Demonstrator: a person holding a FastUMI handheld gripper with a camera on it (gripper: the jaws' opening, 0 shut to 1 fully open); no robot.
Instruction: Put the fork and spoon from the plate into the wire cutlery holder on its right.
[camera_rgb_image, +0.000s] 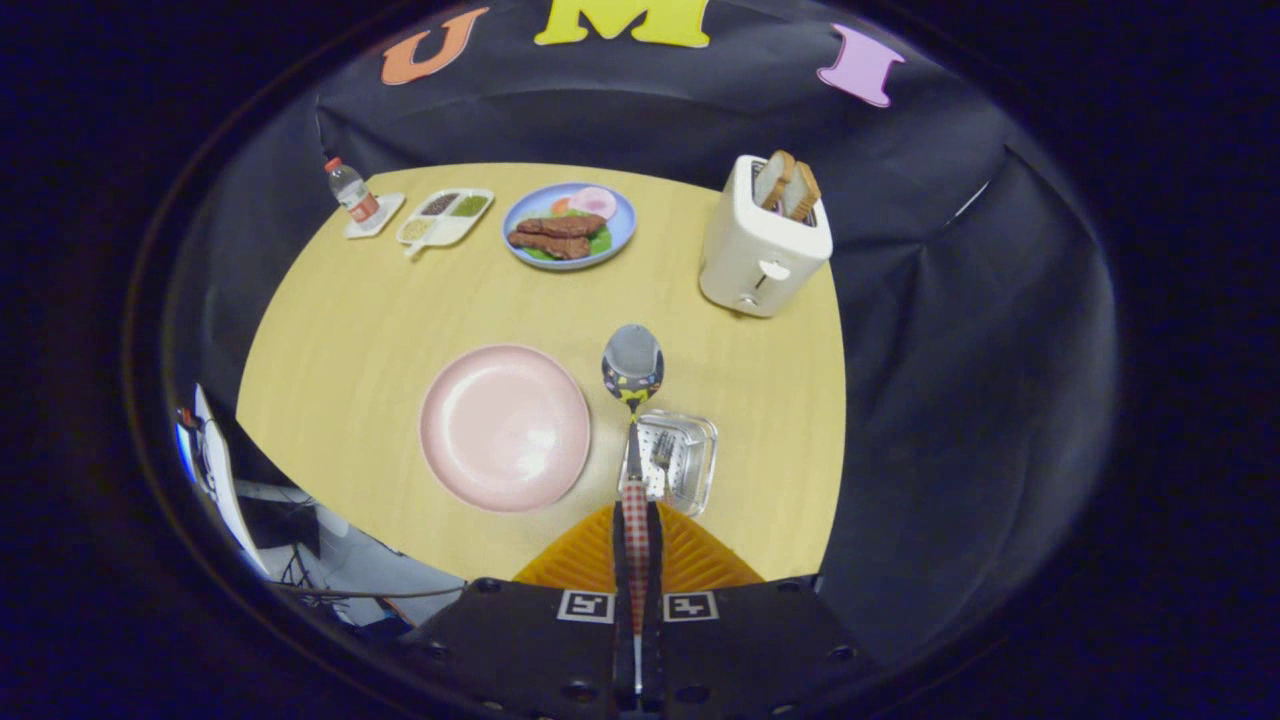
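Claw (636, 520) pinches checked-handled steel spoon (632, 365) above wire holder (690, 462), beside round pink plate (505, 428).

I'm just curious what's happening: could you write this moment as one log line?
gripper: shut on red-checked-handled metal spoon | spoon: above clear wire cutlery holder | metal fork: in holder | round pink plate: bare

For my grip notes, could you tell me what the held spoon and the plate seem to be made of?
Spoon, clamped in the gripper: polished metal bowl, mirror reflections; handle red-checked, likely plastic. Plate: pink, soft sheen, plastic or glazed ceramic.
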